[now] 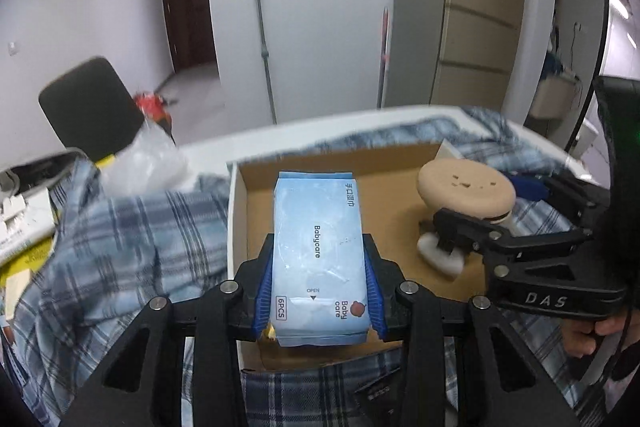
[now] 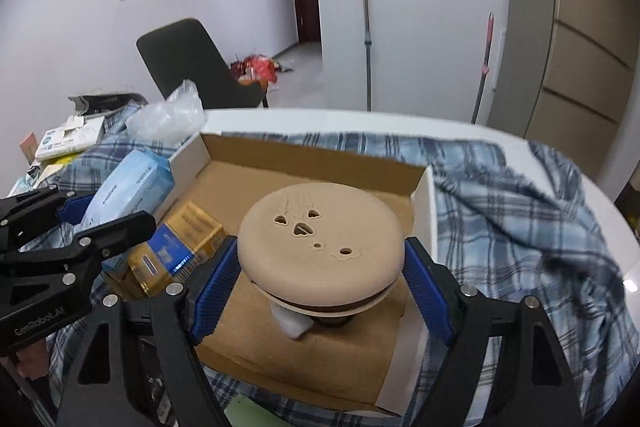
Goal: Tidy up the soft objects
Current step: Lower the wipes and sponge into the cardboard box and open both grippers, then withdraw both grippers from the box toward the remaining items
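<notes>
My left gripper (image 1: 319, 267) is shut on a light blue Babycare wipes pack (image 1: 318, 227), its blue pads pressing both long sides, and holds it over the left part of an open cardboard box (image 1: 237, 219). In the right wrist view my right gripper (image 2: 320, 267) is shut on a round beige burger-shaped soft toy (image 2: 320, 239) above the box floor (image 2: 320, 347). A white piece (image 2: 294, 323) hangs under the toy. A yellow and blue packet (image 2: 176, 251) lies in the box at its left wall. Each view shows the other gripper with its load: right gripper (image 1: 492, 205), left gripper (image 2: 88, 211).
A blue plaid cloth (image 2: 520, 219) covers the round white table (image 2: 400, 123) under and around the box. A crumpled clear plastic bag (image 2: 168, 119), papers and small boxes (image 2: 68, 143) lie at the left. A black chair (image 2: 188, 63) stands behind; two mop handles (image 2: 366, 27) lean on the wall.
</notes>
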A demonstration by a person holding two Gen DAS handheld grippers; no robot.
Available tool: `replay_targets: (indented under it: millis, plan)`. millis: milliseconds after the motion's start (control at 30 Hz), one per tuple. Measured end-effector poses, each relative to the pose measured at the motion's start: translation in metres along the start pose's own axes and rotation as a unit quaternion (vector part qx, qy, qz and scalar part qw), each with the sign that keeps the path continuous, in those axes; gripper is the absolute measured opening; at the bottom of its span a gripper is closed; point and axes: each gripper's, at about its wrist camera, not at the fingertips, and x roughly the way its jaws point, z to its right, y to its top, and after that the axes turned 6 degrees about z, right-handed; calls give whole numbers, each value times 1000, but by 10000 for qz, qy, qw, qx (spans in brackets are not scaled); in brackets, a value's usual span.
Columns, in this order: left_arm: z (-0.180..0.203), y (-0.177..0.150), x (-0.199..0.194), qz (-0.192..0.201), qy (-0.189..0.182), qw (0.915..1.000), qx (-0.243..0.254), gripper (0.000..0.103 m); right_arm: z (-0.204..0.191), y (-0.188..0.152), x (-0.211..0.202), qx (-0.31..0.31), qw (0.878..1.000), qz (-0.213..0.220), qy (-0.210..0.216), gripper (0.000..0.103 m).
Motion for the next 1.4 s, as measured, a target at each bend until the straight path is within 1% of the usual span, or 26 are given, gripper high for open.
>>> replay_targets:
  millis: [133, 167, 200, 267, 300, 333, 367, 433, 500, 633, 733, 833, 933, 1033, 1133, 1200, 1300, 1400]
  plan:
    - [-9, -11, 12, -280, 71, 9995, -121, 40, 1, -5, 7, -32, 9999, -96, 11, 80]
    - [-11, -13, 15, -362, 29, 9992, -148, 40, 1, -6, 8, -46, 9999, -114, 12, 80]
    - [-11, -15, 15, -380, 16, 9992, -157, 43, 0, -7, 9, -63, 9999, -131, 18, 81]
    - [-11, -17, 13, -370, 90, 9992, -128, 60, -4, -8, 9, -110, 9998, -162, 33, 82]
    - [-12, -16, 14, -358, 90, 9993, -106, 79, -5, -8, 10, -143, 9997, -180, 36, 82]
    - [-11, -16, 13, -334, 89, 9994, -95, 89, -6, -8, 10, -174, 9997, -178, 44, 82]
    - [-10, -13, 12, -304, 75, 9995, -107, 89, -6, -8, 10, -190, 9997, -137, 61, 84]
    - [-11, -11, 5, -93, 30, 9998, -166, 89, -6, -6, 5, -228, 9997, -25, 1, 91]
    - [-9, -7, 0, 16, 98, 9999, -126, 89, -4, -2, -4, -203, 9997, 130, -30, 92]
    - [-14, 0, -18, 340, 129, 9990, -269, 89, 0, 9, -22, -61, 9994, 340, -39, 92]
    - [-9, 9, -41, 682, 206, 9973, -187, 89, 1, 20, -44, 85, 9985, 531, 60, 92]
    - [-4, 19, -70, 1028, 183, 9944, -146, 89, 4, 27, -73, 280, 9966, 751, 207, 92]
    - [-2, 25, -103, 1340, 132, 9907, -216, 89, -2, 29, -103, 89, 9946, 1032, 77, 92]
    - [3, 26, -140, 1742, 157, 9844, -181, 89, -9, 26, -132, -28, 9914, 1310, 11, 92]
    - [6, 20, -168, 1983, 30, 9800, -170, 89, -16, 18, -156, -65, 9889, 1485, 13, 92]
    - [10, 11, -187, 2132, -16, 9769, -154, 89, -23, 9, -171, -146, 9874, 1574, 25, 92]
    - [15, -3, -203, 2254, -59, 9741, -174, 89, -32, -7, -189, -200, 9859, 1660, 38, 92]
    - [16, -18, -215, 2301, -44, 9730, -192, 89, -38, -23, -198, -198, 9862, 1639, 124, 92]
